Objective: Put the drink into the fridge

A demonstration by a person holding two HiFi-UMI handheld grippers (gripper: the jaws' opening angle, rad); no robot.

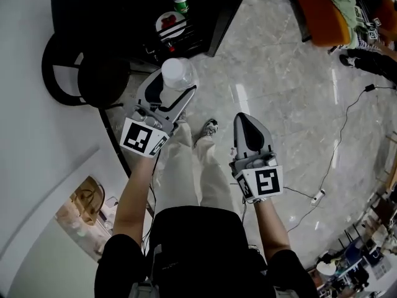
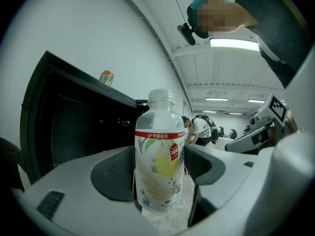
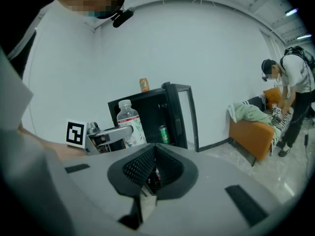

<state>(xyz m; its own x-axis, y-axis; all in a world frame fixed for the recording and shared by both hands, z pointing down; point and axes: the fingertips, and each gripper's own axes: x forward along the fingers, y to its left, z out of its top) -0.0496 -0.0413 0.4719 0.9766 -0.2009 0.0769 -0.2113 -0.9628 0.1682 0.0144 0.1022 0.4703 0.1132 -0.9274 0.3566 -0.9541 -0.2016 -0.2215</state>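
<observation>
The grey stone floor (image 1: 279,73) holds a black fridge (image 3: 150,107) with its door open. A green can (image 3: 164,134) stands inside it, and an orange can (image 3: 143,84) sits on top. An orange sofa (image 3: 252,137) with a green cloth (image 3: 248,113) stands on the floor too. A black cable (image 1: 347,123) lies across the floor.

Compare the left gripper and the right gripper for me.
The left gripper grips a clear drink bottle; the right gripper holds nothing. The left gripper's jaws stand apart around it; the right gripper's jaws are closed together. Both have the same grey build.
</observation>
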